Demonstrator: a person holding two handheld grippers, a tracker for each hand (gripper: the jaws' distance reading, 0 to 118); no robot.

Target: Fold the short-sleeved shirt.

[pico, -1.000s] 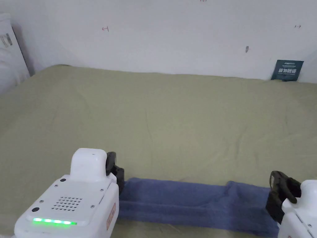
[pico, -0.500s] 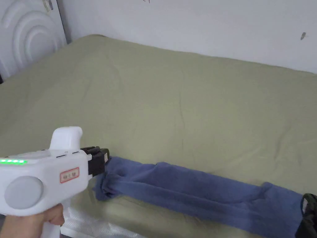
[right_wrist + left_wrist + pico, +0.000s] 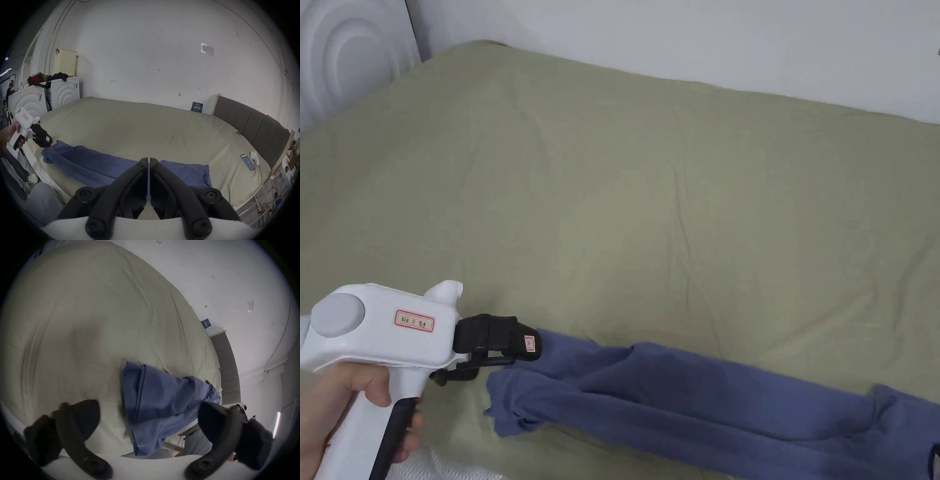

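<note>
- The bed (image 3: pixel 675 187) spreads wide beyond both tools.
- The blue shirt (image 3: pixel 687 400), a long strip, lies just ahead of our spread, empty left gripper (image 3: pixel 148 421); we should regrip its bunched end cleanly.
- Our right gripper (image 3: pixel 149 164) looks clenched on the strip's other end; keep it taut.

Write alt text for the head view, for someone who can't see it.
A blue shirt, folded into a long narrow band, lies across the near edge of a bed with an olive-green sheet. The hand-held left gripper sits at the band's left end, its jaws apart.
</note>
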